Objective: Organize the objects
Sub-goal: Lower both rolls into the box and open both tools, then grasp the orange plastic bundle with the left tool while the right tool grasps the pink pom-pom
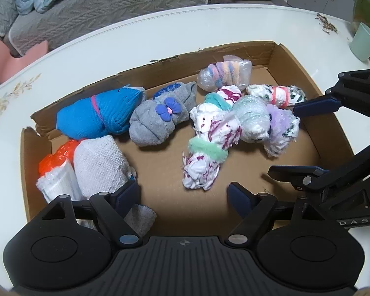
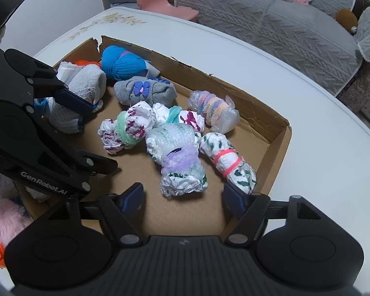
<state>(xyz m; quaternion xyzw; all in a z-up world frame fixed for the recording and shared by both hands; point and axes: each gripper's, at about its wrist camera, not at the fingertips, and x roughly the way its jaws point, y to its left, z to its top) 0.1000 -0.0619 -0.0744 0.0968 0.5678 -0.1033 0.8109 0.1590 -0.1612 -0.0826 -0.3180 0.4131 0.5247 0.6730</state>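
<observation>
Both grippers apart and empty: left gripper (image 1: 183,194), right gripper (image 2: 182,193), above the cardboard box (image 1: 330,123). Better to lower over one bundle (image 2: 182,157) only, then close gently at its banded middle.

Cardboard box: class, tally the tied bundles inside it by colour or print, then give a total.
Magenta-print white bundles: 2
Green-print white bundles: 2
Blue knit bundle: 1
Grey bundle: 1
Plain white knit bundle: 1
Clear plastic bundle: 1
Orange-and-white plastic bundle: 1
Total: 9
</observation>
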